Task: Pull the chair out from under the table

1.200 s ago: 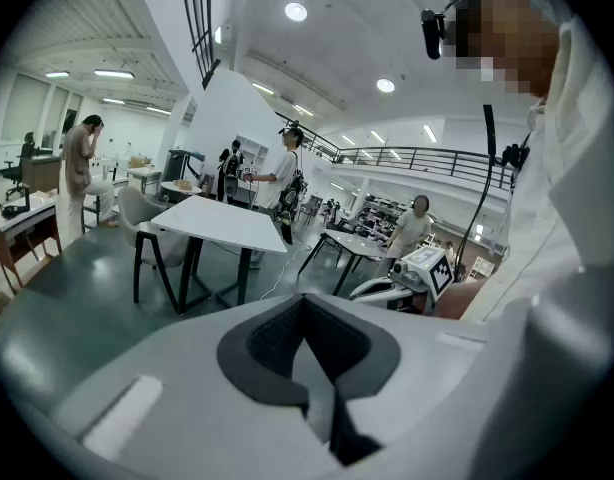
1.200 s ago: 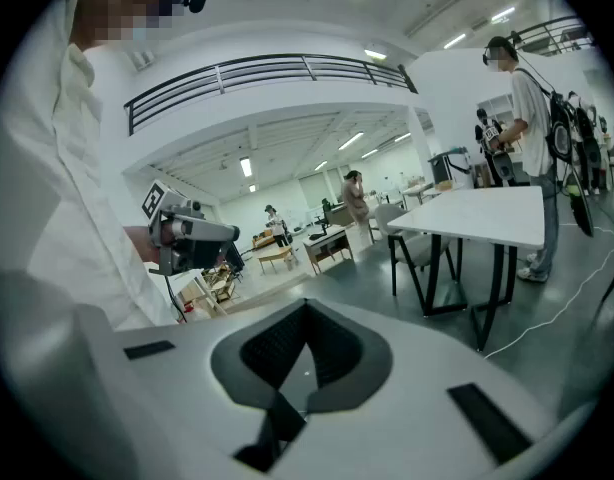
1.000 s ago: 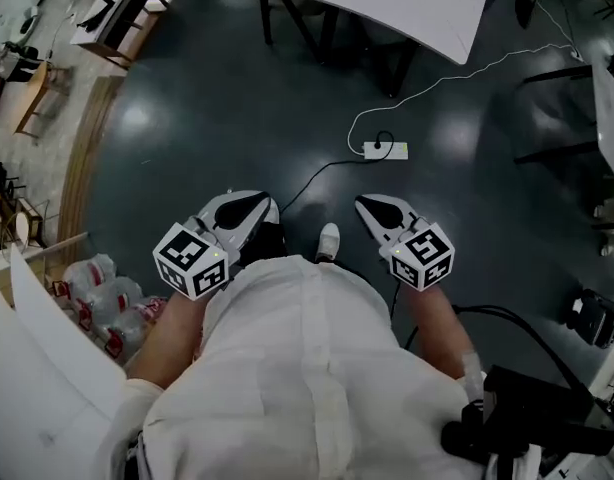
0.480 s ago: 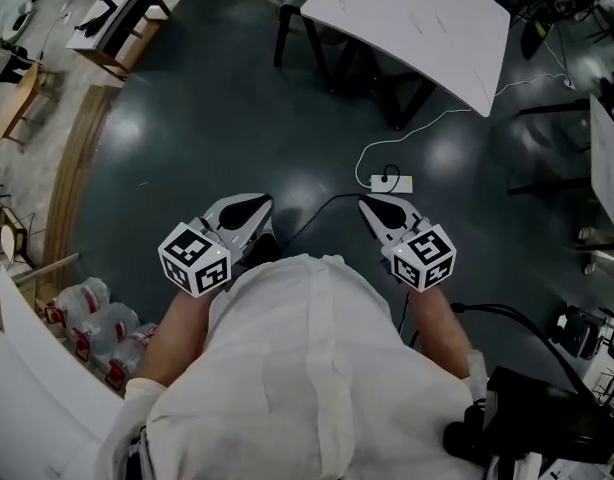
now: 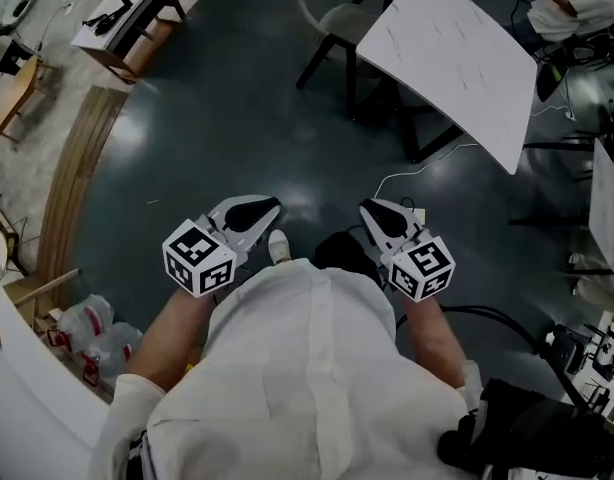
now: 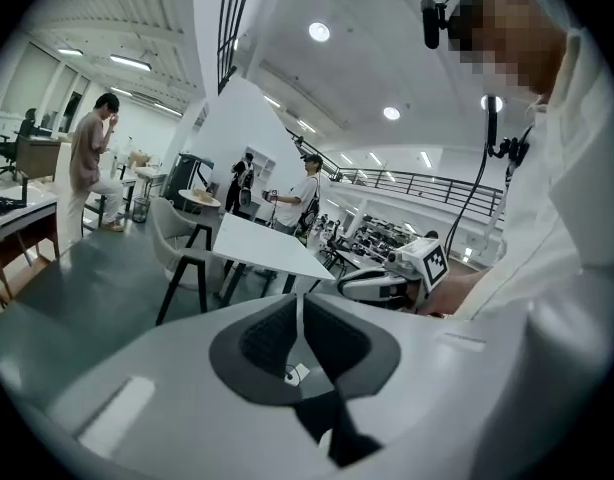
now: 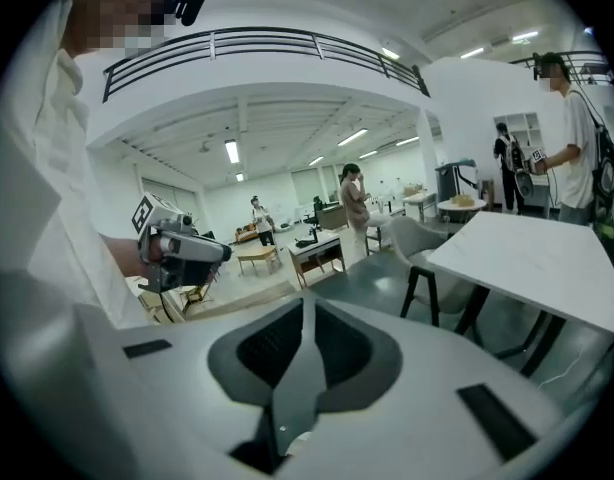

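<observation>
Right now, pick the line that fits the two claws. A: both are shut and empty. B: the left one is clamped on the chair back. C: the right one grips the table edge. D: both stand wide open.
A: the left claw and right claw each show jaws pressed together with nothing between, and the chair by the table stands ahead, untouched.

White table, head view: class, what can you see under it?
Dark legs show under the table, and a white cable runs out from its near edge. The chair sticks out at its left edge; the top seems to cover the chair's front.
</observation>
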The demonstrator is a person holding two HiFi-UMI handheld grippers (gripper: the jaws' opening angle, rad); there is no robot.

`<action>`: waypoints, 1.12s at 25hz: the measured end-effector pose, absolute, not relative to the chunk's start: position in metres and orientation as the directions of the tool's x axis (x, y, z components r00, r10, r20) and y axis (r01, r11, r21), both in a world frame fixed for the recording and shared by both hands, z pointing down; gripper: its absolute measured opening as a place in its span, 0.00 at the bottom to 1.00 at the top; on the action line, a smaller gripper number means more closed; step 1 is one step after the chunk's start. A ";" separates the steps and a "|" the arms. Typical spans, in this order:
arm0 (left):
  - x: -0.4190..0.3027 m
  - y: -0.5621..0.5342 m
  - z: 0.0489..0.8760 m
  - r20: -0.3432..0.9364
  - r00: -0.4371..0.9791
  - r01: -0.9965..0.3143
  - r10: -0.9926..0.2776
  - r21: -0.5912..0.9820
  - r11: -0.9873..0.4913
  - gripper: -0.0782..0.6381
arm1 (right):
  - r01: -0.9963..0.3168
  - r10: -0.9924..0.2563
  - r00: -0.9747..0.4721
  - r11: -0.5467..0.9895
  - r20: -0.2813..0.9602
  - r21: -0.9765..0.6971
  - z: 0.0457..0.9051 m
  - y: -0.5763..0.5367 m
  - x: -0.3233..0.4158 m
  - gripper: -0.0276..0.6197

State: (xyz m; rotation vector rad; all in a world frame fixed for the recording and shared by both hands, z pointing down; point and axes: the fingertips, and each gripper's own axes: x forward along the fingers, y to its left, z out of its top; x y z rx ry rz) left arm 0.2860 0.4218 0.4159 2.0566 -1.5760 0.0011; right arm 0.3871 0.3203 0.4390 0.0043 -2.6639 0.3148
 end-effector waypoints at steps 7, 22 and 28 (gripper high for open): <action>0.224 0.380 0.419 0.296 0.288 -0.887 -0.911 0.440 -0.137 0.12 | -0.098 0.020 -0.903 0.963 0.428 -0.250 0.434 0.274 0.325 0.05; 0.051 0.175 0.415 0.409 0.238 -0.923 -0.881 0.377 -0.074 0.14 | -0.096 0.003 -0.941 0.957 0.340 -0.273 0.423 0.057 0.162 0.05; 0.002 0.095 0.434 0.461 0.283 -0.914 -0.841 0.394 -0.092 0.24 | -0.187 -0.081 -0.930 0.943 0.359 -0.274 0.433 -0.008 0.145 0.20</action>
